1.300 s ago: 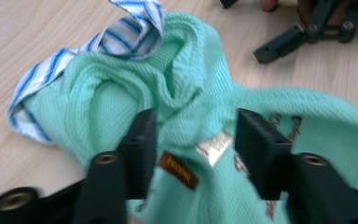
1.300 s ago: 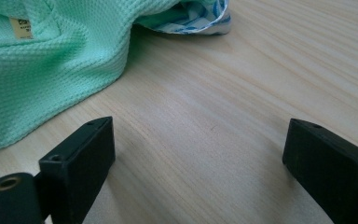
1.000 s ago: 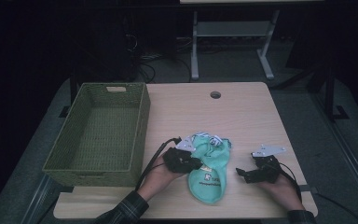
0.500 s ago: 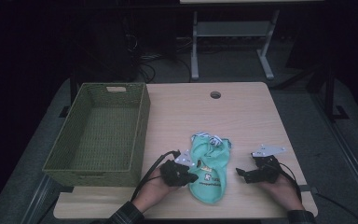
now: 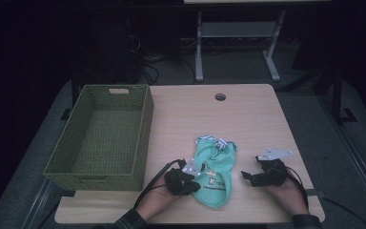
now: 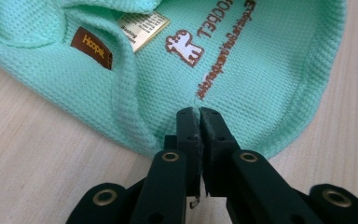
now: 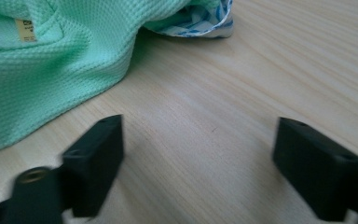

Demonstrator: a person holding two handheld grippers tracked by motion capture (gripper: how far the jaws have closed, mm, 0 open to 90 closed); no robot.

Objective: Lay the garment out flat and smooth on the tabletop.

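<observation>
The left gripper (image 5: 185,180) has slid down the garment (image 5: 214,172) on the table (image 5: 248,119), jaws clamped on its hem, while the right gripper (image 5: 256,177), jaws apart but closing, risks pinching only bare wood beside the cloth.

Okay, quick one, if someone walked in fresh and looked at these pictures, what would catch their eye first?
Probably the mint-green garment with printed lettering, crumpled on the near part of the wooden table. The left gripper is shut on its edge, while the right gripper waits beside it, jaws open over bare wood. A green woven basket stands at the left.
</observation>
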